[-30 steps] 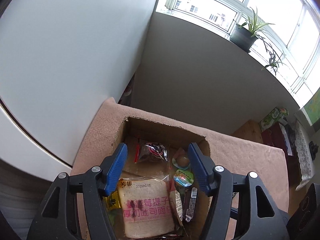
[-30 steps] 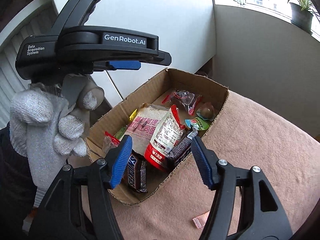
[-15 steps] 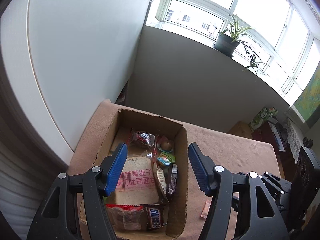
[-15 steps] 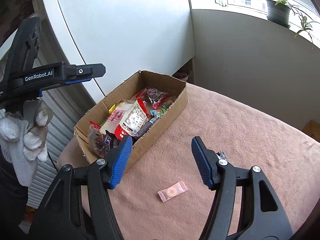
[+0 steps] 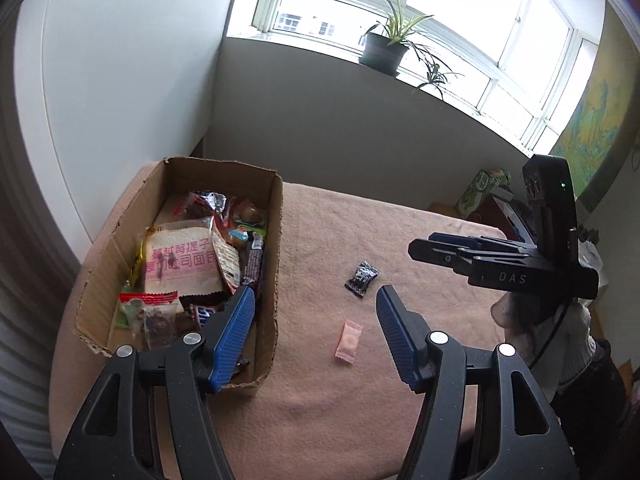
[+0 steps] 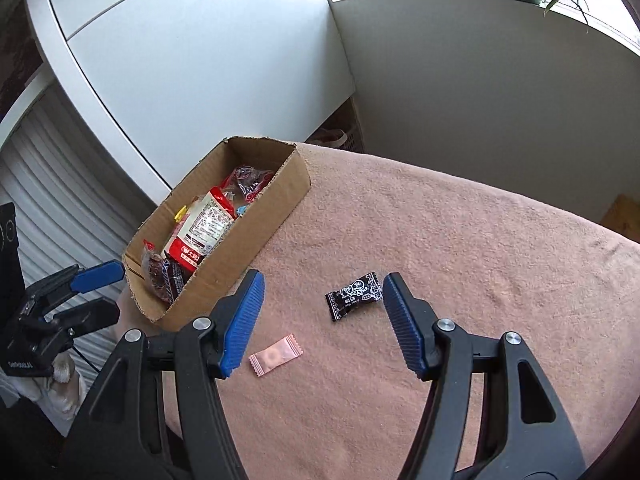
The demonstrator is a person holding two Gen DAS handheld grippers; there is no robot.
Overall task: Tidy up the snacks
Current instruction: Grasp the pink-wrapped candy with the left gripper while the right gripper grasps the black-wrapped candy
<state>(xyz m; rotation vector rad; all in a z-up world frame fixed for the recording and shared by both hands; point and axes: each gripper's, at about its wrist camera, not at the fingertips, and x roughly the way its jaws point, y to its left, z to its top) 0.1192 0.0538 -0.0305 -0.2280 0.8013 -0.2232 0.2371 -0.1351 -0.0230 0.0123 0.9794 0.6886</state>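
A cardboard box [image 5: 275,240] [image 6: 280,208] full of wrapped snacks stands at the left of a table under a pink cloth [image 5: 360,392]. A pink candy [image 5: 348,339] [image 6: 276,355] and a black candy [image 5: 362,274] [image 6: 354,295] lie loose on the cloth right of the box. My left gripper [image 5: 314,300] is open and empty, held above the box's near right corner and the pink candy. My right gripper [image 6: 322,286] is open and empty, above the cloth with the black candy between its fingers' line of sight; it also shows in the left wrist view [image 5: 424,246].
A white cabinet [image 5: 120,80] stands behind the box, a grey wall [image 5: 340,140] behind the table, with potted plants [image 5: 386,46] on the windowsill. A green carton [image 5: 476,194] and clutter sit beyond the table's far right corner.
Both grippers have pulled back and up from the box. The view now takes in the open cloth with the two loose candies. Both stay open.
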